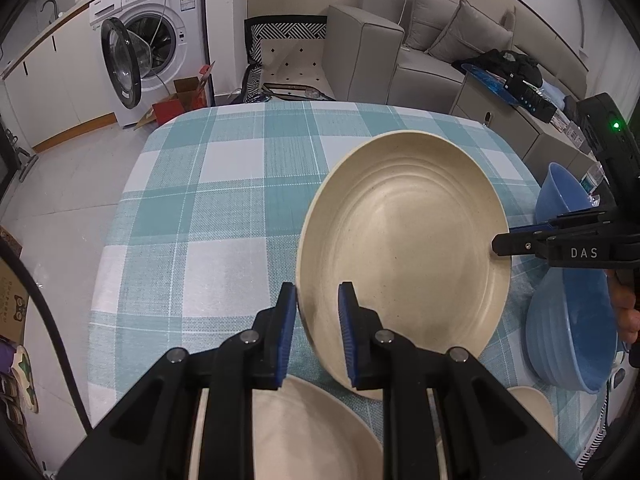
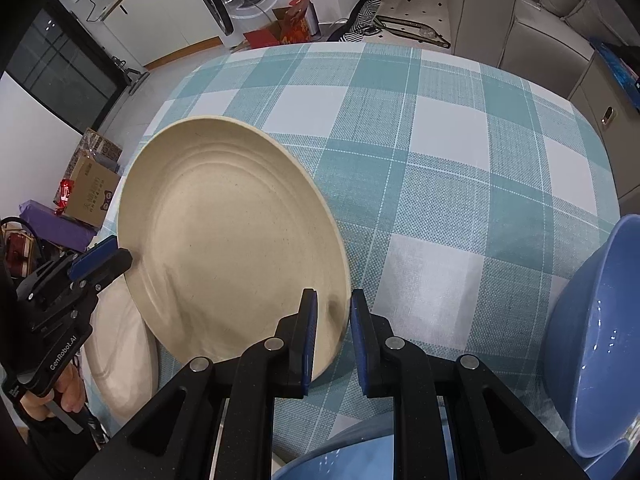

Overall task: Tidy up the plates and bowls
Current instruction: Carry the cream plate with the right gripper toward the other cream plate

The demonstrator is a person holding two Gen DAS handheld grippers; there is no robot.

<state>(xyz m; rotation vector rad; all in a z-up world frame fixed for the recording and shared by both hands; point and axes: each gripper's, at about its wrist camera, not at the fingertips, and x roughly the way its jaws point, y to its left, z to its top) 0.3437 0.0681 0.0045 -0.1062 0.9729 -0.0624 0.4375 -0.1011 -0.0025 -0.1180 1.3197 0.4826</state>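
Blue bowls (image 1: 568,332) crowd right; checked cloth (image 1: 224,216) ahead lies open

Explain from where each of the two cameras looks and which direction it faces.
Left wrist: sits on the left hand-held gripper, facing forward across the checked tablecloth toward a washing machine; its fingers straddle the cream plate's rim.
Right wrist: sits on the right hand-held gripper, facing the same way; its fingers straddle the opposite rim, blue bowls on its right.
Shared: the cream plate, tablecloth and washing machine; each view shows the other gripper.
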